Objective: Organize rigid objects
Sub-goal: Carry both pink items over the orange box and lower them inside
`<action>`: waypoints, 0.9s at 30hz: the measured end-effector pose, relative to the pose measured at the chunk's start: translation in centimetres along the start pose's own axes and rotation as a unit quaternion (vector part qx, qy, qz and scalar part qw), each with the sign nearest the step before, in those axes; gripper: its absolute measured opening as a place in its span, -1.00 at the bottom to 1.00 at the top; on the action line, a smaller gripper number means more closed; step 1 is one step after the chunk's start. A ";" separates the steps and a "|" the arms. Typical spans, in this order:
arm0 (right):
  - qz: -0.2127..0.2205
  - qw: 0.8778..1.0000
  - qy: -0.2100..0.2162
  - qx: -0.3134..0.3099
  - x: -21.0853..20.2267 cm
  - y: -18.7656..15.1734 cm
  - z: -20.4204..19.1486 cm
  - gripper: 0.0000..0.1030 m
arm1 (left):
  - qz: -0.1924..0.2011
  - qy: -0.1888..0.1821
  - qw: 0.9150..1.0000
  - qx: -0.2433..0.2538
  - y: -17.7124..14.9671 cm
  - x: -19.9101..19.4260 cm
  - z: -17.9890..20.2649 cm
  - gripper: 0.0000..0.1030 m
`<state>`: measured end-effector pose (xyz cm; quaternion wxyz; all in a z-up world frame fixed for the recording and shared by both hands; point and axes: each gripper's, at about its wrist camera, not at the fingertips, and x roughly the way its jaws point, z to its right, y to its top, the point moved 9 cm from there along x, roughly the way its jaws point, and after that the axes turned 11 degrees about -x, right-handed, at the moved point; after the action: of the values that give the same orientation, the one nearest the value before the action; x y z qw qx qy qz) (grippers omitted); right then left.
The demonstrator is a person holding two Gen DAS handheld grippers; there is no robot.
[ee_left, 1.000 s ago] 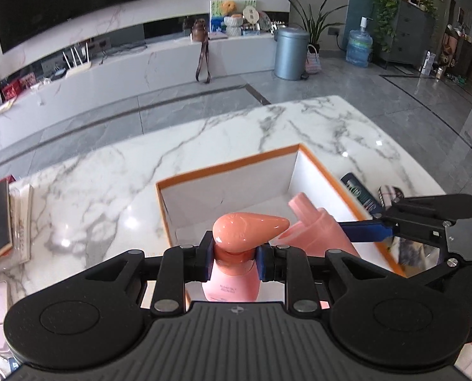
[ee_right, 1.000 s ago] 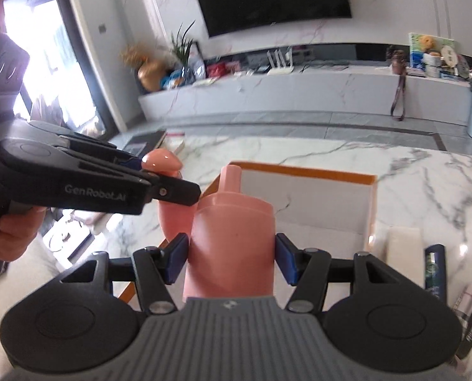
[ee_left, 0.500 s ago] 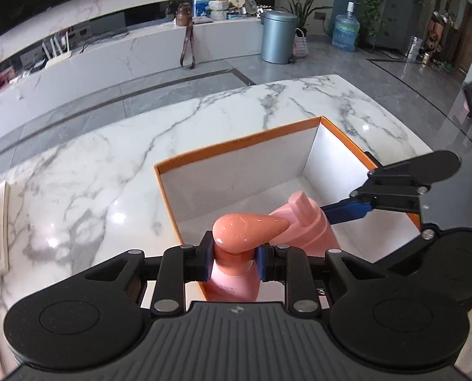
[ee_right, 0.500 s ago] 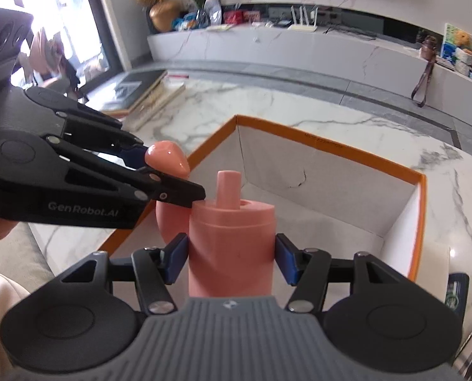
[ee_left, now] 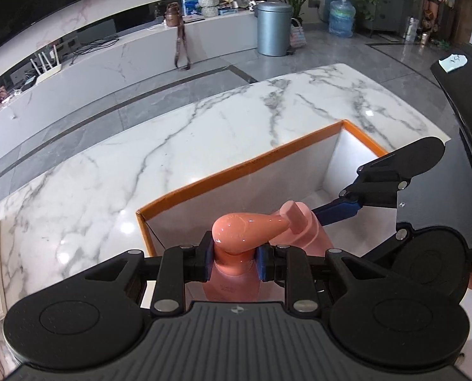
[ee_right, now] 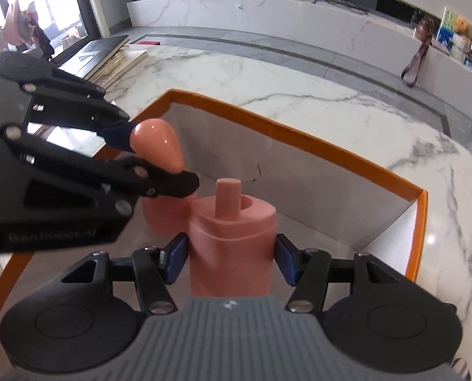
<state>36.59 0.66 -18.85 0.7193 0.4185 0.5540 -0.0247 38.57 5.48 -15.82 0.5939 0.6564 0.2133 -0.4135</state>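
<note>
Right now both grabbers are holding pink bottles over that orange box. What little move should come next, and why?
Probably lower both a little further, then let go. The left gripper is clamped on the teardrop-capped bottle and the right gripper on the stub-topped bottle. Both hang side by side inside the walls of the orange-rimmed box. Whether either bottom touches the floor of the box is hidden.

We look down steeply from just behind each gripper's fingers. The left wrist view faces across the marble table [ee_left: 204, 146] toward a TV wall and grey bin [ee_left: 273, 28]; the right wrist view faces the same wall from the other side. Both share, at close range, the orange-rimmed box [ee_left: 236, 171] [ee_right: 299, 130] and each other's gripper.
</note>
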 end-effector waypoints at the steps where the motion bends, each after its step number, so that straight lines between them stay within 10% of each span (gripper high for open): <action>1: -0.003 1.000 0.000 0.001 0.3 0.0 0.1 0.16 | 0.000 0.008 1.000 0.004 0.1 0.2 0.0 -0.45; 12: -0.047 0.998 0.005 0.036 1.4 -0.5 1.0 0.18 | -0.015 0.093 0.995 0.027 0.2 1.6 -0.5 -0.40; 27: -0.079 0.997 0.014 -0.013 -0.2 -2.5 -0.6 0.45 | 0.019 0.035 0.999 -0.029 0.6 -4.7 -1.2 0.09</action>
<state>34.77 -0.64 -20.20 0.7125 0.3642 0.5957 -0.0689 36.69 7.50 -11.79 0.6123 0.6571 0.2335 -0.3727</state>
